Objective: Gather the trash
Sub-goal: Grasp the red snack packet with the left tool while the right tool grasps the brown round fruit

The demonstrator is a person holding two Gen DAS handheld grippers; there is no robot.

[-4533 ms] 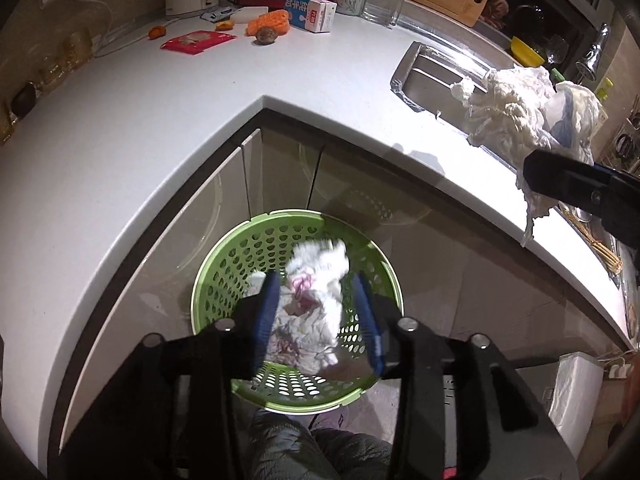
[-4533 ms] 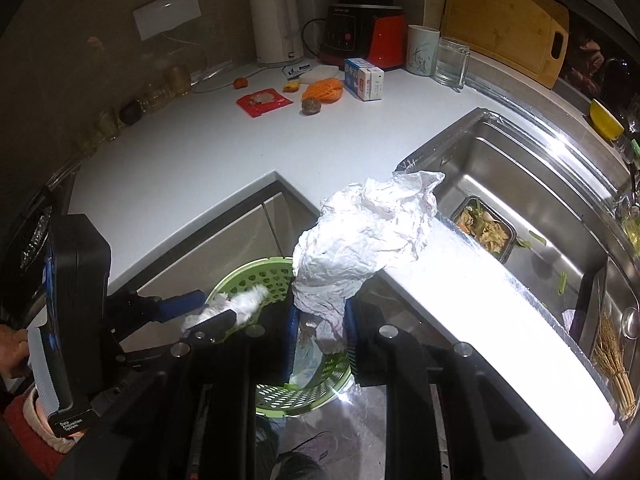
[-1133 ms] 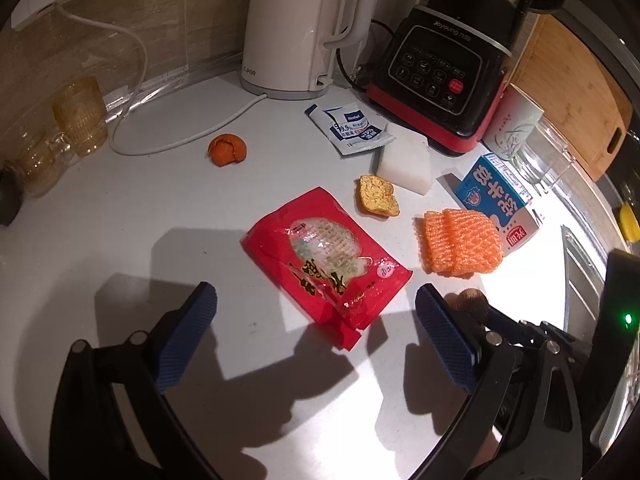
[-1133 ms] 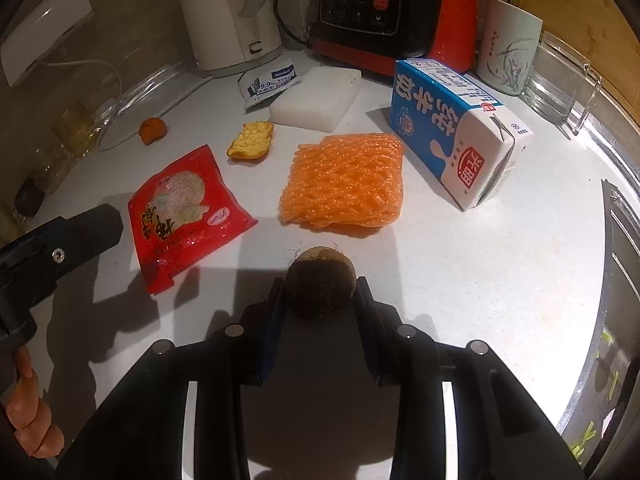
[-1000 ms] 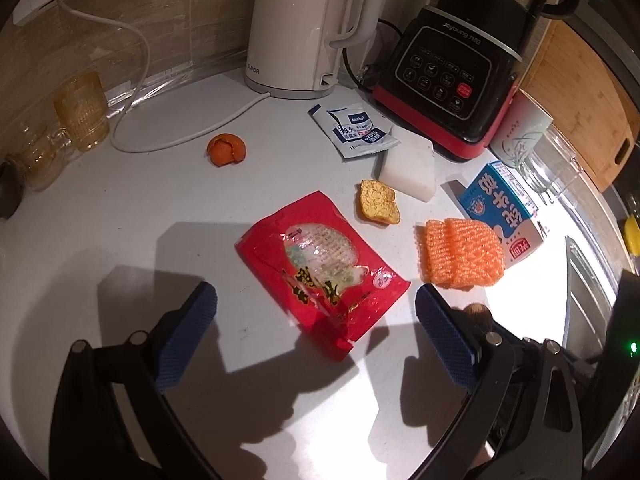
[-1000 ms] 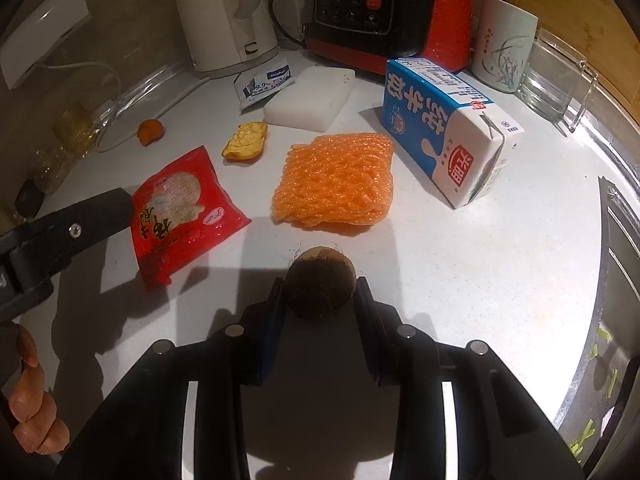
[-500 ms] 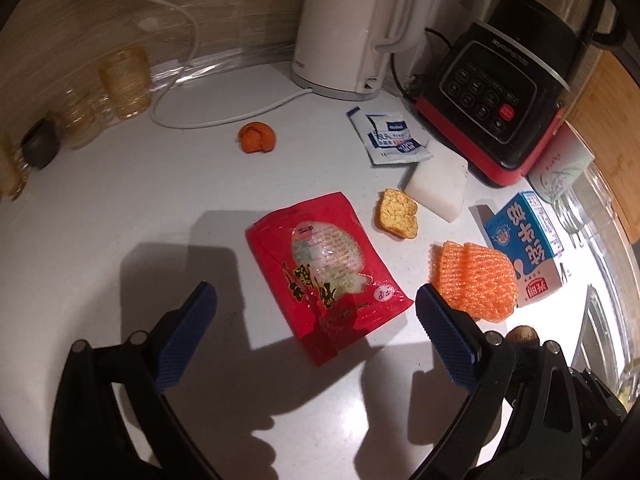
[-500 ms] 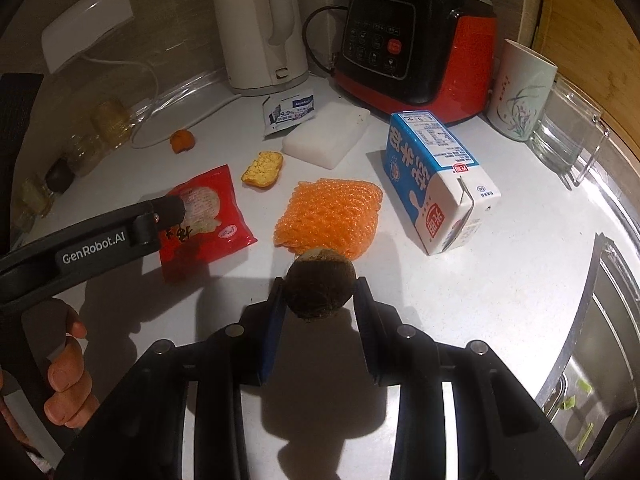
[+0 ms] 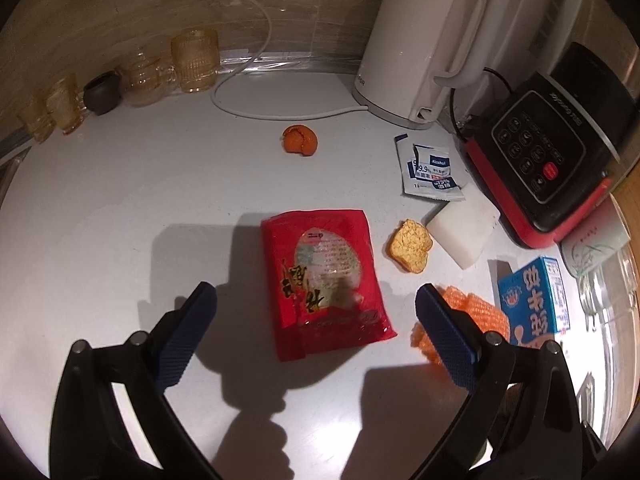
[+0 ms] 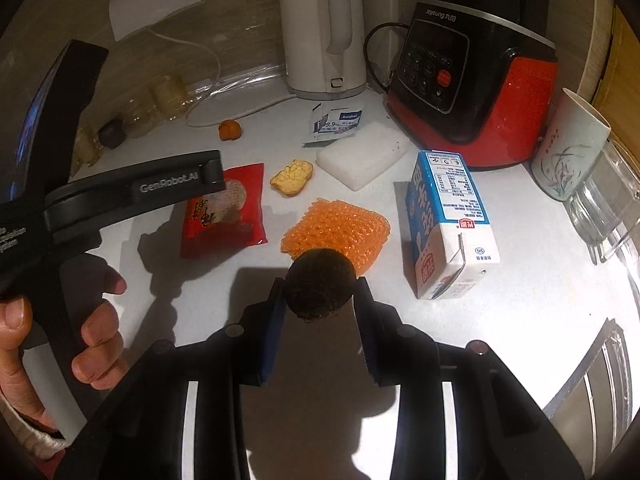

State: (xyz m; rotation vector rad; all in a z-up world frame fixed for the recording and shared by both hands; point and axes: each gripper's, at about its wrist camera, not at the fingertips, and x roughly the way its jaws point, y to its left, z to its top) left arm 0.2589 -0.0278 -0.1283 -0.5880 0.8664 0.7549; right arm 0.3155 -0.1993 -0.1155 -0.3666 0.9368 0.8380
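My right gripper [image 10: 320, 286] is shut on a round brown fuzzy fruit [image 10: 322, 276], held just above the white counter [image 10: 520, 320]. My left gripper [image 9: 314, 296] hangs open over a red snack wrapper [image 9: 320, 248], its blue pads on either side and clear of it. Around the wrapper lie an orange foam net [image 10: 336, 228], a yellow crust piece [image 9: 410, 246], an orange peel [image 9: 300, 142], a torn wipe sachet [image 9: 430, 172] and a white foam block [image 9: 464, 232]. A blue milk carton [image 10: 448, 224] lies to the right.
A white kettle [image 9: 424, 40] and a red and black blender [image 10: 472, 92] stand at the back. A mug [image 10: 568, 152] and a glass jug [image 10: 608, 208] are at the right, small glasses [image 9: 192, 60] at the back left. A hand [image 10: 92, 344] grips the left tool.
The right gripper has risen with the brown fruit, lifting it off the counter. The left gripper has rolled and shifted so the red wrapper now lies lengthwise between its open fingers.
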